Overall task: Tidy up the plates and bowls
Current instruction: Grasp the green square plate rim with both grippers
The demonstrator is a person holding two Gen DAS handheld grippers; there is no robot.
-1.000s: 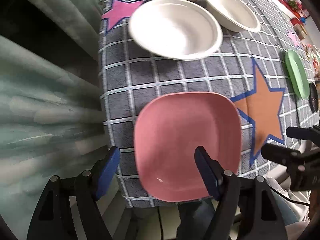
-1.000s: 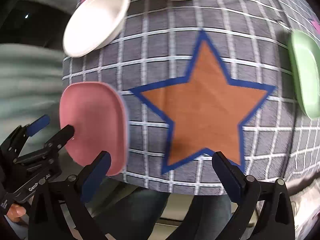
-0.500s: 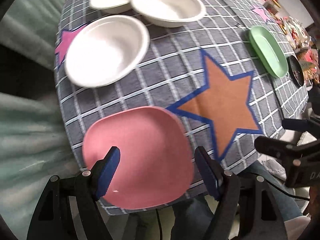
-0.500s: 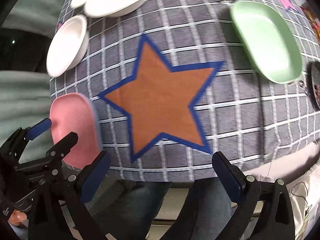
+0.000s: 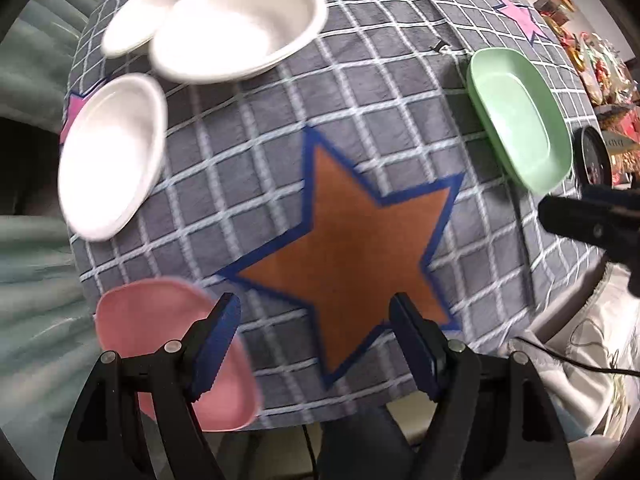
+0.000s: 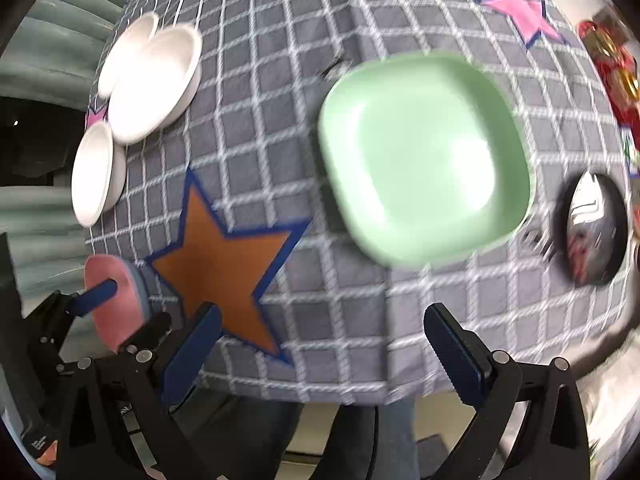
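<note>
The widest open stretch I see on the desk (image 5: 360, 92) is the orange star (image 5: 352, 248) in the middle: nothing stands on it, and my left claw (image 5: 316, 344), fingers spread, looks straight onto it. To its left the pink plate (image 5: 160, 320) hangs at the near edge, just beside that claw's left finger. Three white bowls (image 5: 236, 28) crowd the far left corner, two of them overlapping. On the right, the green plate (image 6: 424, 156) lies ahead of my right claw (image 6: 320, 356), with a dark round object (image 6: 596, 228) just beyond it near the desk's right edge.
</note>
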